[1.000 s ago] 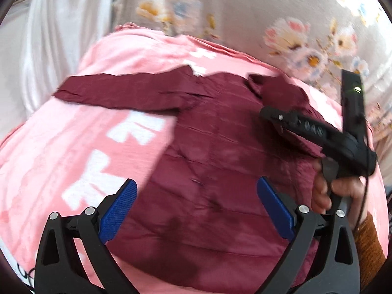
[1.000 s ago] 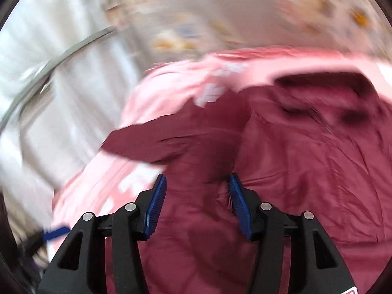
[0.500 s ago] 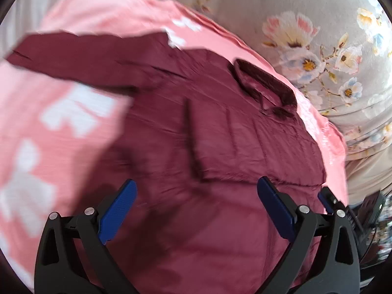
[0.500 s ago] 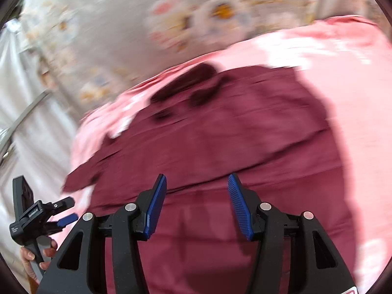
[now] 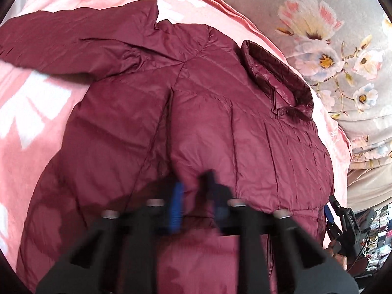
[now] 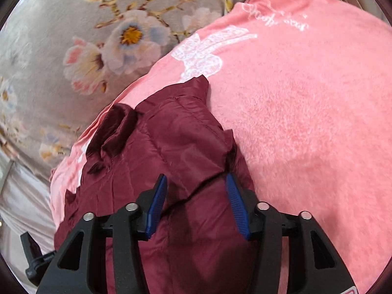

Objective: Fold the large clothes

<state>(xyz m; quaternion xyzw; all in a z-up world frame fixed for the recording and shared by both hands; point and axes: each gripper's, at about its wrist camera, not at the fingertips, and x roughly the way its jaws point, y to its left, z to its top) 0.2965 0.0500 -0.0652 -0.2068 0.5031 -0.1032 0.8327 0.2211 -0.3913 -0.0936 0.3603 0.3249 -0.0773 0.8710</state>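
A dark red quilted jacket [image 5: 220, 127] lies spread on a pink blanket [image 5: 31, 112], collar at the upper right, one sleeve stretched to the left. My left gripper [image 5: 193, 203] is blurred and nearly shut over the jacket's folded middle part; whether it pinches cloth I cannot tell. In the right wrist view the jacket [image 6: 166, 147] lies under my right gripper [image 6: 196, 196], which is open just above the jacket's right edge, blue pads on either side of a fold. The right gripper also shows at the lower right of the left wrist view [image 5: 343, 220].
The pink blanket [image 6: 306, 122] with white butterfly print stretches to the right of the jacket. A grey floral bedsheet [image 5: 330, 24] lies beyond it, also seen in the right wrist view [image 6: 85, 49]. A white curtain [image 6: 17, 208] hangs at the left.
My left gripper has closed from wide open to nearly shut and come down on the jacket. My right gripper has swung to the jacket's right edge and moved closer to it.
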